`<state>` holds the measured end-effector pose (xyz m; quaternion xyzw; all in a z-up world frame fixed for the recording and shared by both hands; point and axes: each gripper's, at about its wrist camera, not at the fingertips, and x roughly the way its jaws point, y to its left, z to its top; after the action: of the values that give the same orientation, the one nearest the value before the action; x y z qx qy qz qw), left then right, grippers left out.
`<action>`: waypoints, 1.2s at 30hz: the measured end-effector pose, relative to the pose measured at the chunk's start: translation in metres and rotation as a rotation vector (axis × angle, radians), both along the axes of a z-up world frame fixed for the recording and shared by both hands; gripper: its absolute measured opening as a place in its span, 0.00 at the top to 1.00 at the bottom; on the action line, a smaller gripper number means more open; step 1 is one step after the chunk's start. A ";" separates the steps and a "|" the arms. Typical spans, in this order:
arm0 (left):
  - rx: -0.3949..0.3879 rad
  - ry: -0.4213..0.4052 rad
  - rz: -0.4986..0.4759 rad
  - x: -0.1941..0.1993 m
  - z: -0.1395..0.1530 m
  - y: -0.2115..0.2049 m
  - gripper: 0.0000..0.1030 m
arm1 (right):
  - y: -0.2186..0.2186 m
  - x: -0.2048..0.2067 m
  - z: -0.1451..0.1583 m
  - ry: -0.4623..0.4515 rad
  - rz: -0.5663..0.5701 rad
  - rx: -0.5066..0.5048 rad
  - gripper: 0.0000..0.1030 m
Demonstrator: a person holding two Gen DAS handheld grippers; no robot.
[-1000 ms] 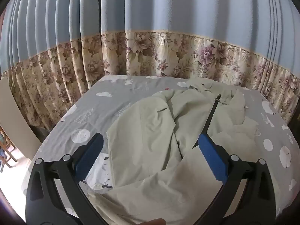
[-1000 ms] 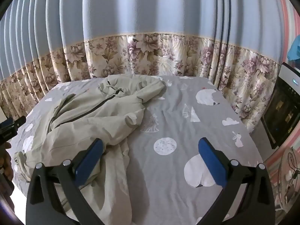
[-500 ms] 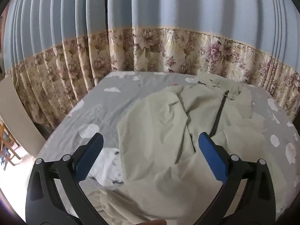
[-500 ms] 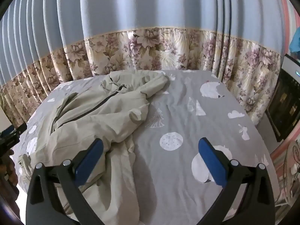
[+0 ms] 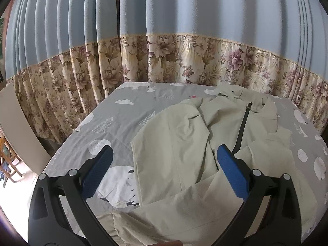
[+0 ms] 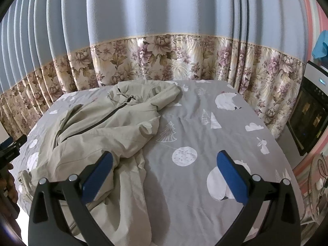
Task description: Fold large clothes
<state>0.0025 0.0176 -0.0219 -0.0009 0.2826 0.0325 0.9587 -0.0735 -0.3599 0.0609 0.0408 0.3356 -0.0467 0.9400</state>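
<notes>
Left claw [image 5: 163,176]: blue pads spread wide apart, holding nothing, hovering above the near hem area of the jacket.
Right claw [image 6: 164,176]: pads also wide apart and empty, above the bed to the right of the garment, its left pad over a trailing sleeve.
Jacket [image 6: 106,131]: pale green, zipped, lying rumpled on the left half of the bed; collar and hood toward the far curtain, dark zipper [image 5: 243,127] running down the front, one sleeve thrown toward the far right.
Bed [image 6: 205,135]: grey sheet with white clouds, trees and circles, bare on its right half.
Curtain [image 5: 184,30]: blue above, floral band below, behind the bed.
Change: over the last second both views have pulled up and back, so more of the jacket and sheet shows; neither claw has touched cloth.
Meaning for the task: folding looks not yet begun; the jacket likely needs spreading flat first.
</notes>
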 end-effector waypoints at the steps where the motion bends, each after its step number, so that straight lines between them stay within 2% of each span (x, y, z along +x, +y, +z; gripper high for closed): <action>1: 0.005 0.001 0.001 0.000 0.000 0.000 0.03 | 0.000 0.000 0.000 -0.001 0.000 -0.003 0.02; 36: 0.000 -0.014 0.016 0.006 0.005 0.008 0.03 | 0.001 0.001 -0.001 0.006 -0.002 0.014 0.02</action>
<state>0.0086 0.0254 -0.0171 -0.0032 0.2756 0.0402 0.9604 -0.0720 -0.3591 0.0598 0.0476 0.3387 -0.0454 0.9386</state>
